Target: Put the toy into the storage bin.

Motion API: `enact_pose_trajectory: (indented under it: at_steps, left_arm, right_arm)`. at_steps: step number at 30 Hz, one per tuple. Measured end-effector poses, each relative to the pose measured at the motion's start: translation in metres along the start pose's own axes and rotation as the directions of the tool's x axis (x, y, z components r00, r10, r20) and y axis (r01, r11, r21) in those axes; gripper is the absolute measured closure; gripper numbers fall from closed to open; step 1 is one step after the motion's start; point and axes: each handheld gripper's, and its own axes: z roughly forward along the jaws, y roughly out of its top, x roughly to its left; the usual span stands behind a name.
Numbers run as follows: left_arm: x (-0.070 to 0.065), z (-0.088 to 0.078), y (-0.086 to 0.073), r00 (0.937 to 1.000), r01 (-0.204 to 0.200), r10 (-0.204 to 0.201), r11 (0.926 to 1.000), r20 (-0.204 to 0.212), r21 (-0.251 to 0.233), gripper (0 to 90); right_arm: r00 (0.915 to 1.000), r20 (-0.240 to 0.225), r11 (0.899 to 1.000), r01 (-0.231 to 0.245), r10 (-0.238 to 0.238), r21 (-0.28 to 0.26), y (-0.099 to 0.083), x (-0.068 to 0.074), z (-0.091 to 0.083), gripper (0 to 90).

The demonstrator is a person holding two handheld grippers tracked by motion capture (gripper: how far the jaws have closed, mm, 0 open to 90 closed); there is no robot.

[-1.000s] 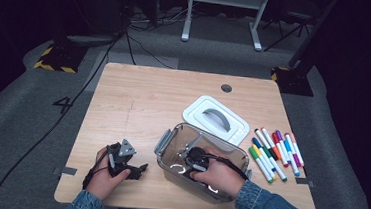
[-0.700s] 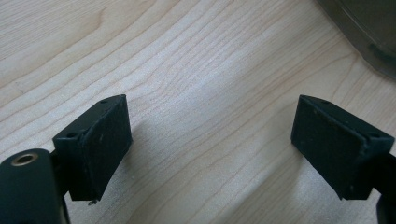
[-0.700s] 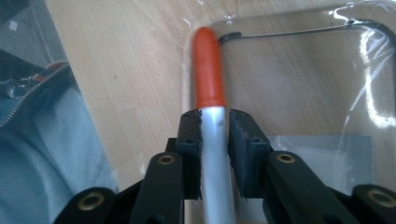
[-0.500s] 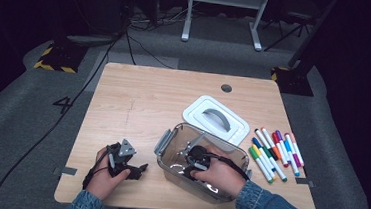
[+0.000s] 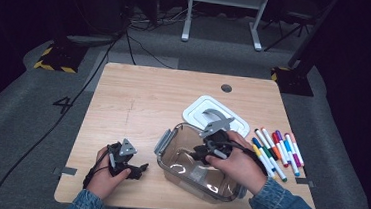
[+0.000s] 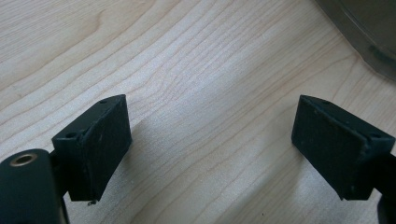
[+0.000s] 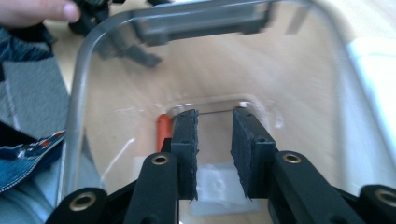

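A: While the right gripper [image 5: 200, 153] is hanging over the clear plastic container [image 5: 208, 189] in the lower middle of the high view, which step is going on, in your opinion?

B: I think the person is putting the markers into the container. In the right gripper view, the jaws have just been opening; they are standing a little apart with nothing between them, and an orange marker [image 7: 163, 128] is lying on the container floor, just left of the left jaw. So it looks like a release.

A: And the left gripper [image 5: 135, 170]?

B: It is resting on the wooden table [image 5: 139, 96] at the lower left, jaws wide apart and holding nothing. The container's corner is showing at the upper right of its own view.

A: What is the next move asking for?

B: Probably the right gripper is going next to the row of coloured markers [image 5: 275, 151] at the right of the table, just beside the container. It needs to lift clear of the rim, open wider, and close on one marker only, because they are lying tightly together. The white lid [image 5: 198, 110] is waiting behind the container.
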Motion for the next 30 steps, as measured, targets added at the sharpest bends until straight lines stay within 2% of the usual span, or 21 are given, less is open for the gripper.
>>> enact_pose_trajectory:
  at_steps: [4,10,15,22,25,28,30]
  left_arm:
    - [0.0,0.0,0.0,1.0,0.0,0.0,1.0,0.0,0.0,12.4]
    - [0.0,0.0,0.0,1.0,0.0,0.0,1.0,0.0,0.0,12.4]
    - [0.0,0.0,0.0,1.0,0.0,0.0,1.0,0.0,-0.001,12.4]
    - [0.0,0.0,0.0,1.0,0.0,0.0,1.0,0.0,-0.001,12.4]
    - [0.0,0.0,0.0,1.0,0.0,0.0,1.0,0.0,0.0,12.4]
    - [0.0,0.0,0.0,1.0,0.0,0.0,1.0,0.0,-0.001,12.4]
    - [0.0,0.0,0.0,1.0,0.0,0.0,1.0,0.0,-0.001,12.4]
  right_arm:
    - [0.9983,0.043,0.999,-0.038,0.039,-0.032,-0.008,-0.016,-0.02,71.7]
    - [0.9896,0.103,0.993,-0.094,0.1,-0.065,-0.025,-0.037,-0.046,71.5]
    - [0.9735,0.151,0.982,-0.158,0.172,-0.103,-0.045,-0.06,-0.062,71.4]
    - [0.9348,0.235,0.964,-0.254,0.267,-0.083,-0.085,-0.091,-0.07,71.6]
    - [0.9183,0.252,0.952,-0.299,0.306,-0.063,-0.105,-0.102,-0.066,71.8]
    - [0.9055,0.262,0.941,-0.336,0.334,-0.038,-0.124,-0.109,-0.059,71.4]
    - [0.8991,0.254,0.932,-0.361,0.357,-0.032,-0.136,-0.113,-0.055,71.3]
